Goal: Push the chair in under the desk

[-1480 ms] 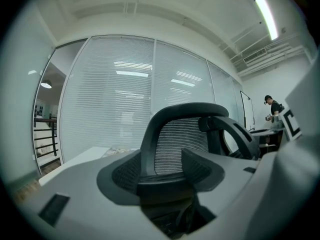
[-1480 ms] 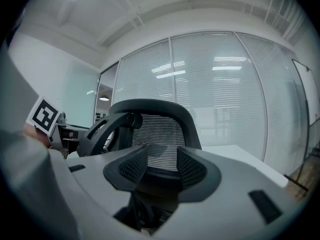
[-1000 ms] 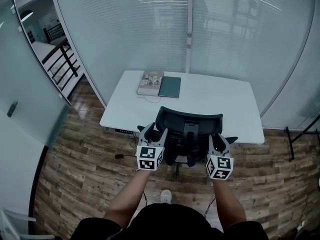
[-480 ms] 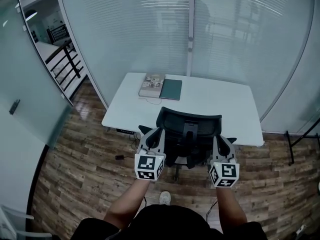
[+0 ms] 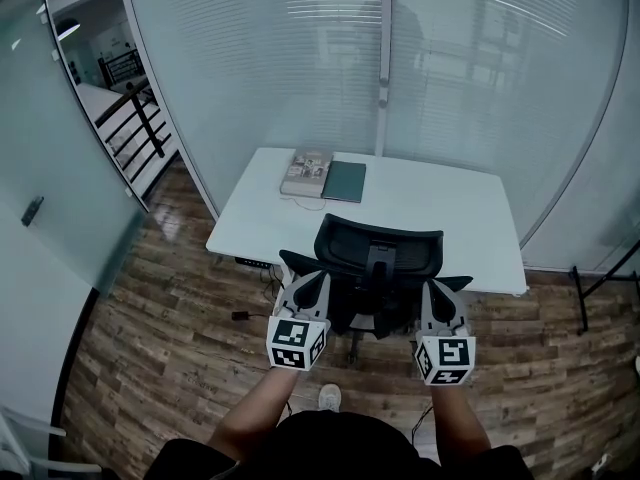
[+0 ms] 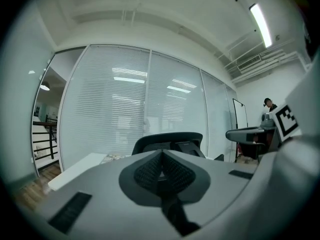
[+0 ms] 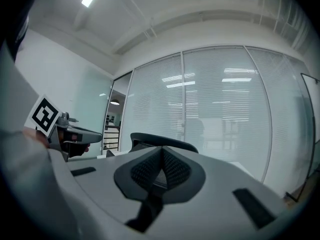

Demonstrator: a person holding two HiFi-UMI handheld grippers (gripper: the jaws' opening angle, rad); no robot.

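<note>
A: Grip state?
B: My left tool (image 5: 306, 286) and right tool (image 5: 441, 294) are both pressed together, nothing between.
A: Chair (image 5: 378, 255)?
B: At the bench (image 5: 450, 203) front edge, back toward me, between my tools.

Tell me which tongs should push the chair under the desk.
Left, barely: shut left tongs and shut right tongs flank the black office chair before the white rectangular desk; the left looks slightly nearer it. Using both seems steadier.
</note>
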